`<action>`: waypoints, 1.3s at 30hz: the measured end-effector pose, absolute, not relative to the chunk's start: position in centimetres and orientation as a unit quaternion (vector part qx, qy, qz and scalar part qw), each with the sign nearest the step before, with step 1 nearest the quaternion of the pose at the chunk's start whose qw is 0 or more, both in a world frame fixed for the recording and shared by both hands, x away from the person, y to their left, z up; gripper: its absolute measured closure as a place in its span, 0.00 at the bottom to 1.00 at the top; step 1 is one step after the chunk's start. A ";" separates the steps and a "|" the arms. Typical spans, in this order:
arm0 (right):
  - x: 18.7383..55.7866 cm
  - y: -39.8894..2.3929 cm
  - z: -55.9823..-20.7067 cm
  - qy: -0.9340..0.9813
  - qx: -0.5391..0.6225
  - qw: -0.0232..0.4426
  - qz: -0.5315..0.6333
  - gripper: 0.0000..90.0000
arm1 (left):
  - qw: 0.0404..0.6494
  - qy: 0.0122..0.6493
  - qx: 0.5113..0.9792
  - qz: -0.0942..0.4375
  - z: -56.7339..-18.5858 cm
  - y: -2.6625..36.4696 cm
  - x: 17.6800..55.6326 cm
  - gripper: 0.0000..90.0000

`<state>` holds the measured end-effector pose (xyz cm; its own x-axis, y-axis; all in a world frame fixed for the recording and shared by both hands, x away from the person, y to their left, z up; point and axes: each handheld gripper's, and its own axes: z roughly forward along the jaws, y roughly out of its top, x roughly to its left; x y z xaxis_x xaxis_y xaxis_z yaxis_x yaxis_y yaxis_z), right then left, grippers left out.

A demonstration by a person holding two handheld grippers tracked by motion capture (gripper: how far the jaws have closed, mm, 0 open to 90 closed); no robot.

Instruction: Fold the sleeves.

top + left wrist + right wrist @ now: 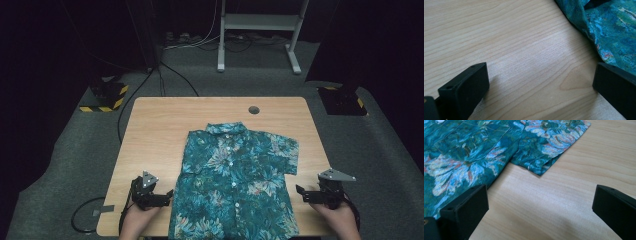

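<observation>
A pale rectangular wooden table [150,130] with a small round dark hole [254,109] near its far edge stands on grey carpet; a teal short-sleeved shirt printed with blue and orange flowers [235,180] lies flat at its middle, buttoned, collar toward the far edge and hem over the near edge; one sleeve is spread out on the right; the left gripper [167,194] rests on the bare wood just left of the shirt, its black jaws wide apart with nothing between them, and in the left gripper view one jaw sits at the cloth's edge [609,32]; the right gripper [299,191] sits just right of the shirt, below the sleeve, jaws likewise spread wide over bare wood, gripping nothing; no label or writing can be read on the cloth.
</observation>
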<state>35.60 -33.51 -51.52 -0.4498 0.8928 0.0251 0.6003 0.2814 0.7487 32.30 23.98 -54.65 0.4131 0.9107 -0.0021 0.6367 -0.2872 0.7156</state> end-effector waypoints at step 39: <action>43.4 -31.7 -51.5 0.758 0.484 0.220 0.377 0.04 | 0.327 0.500 0.774 0.209 -54.6 24.0 32.3 0.01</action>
<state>43.38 -31.66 -51.47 -0.4354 0.8997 0.0318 0.5679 0.2471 0.7851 32.28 23.98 -54.65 0.4128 0.9108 -0.0030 0.6367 -0.2862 0.7160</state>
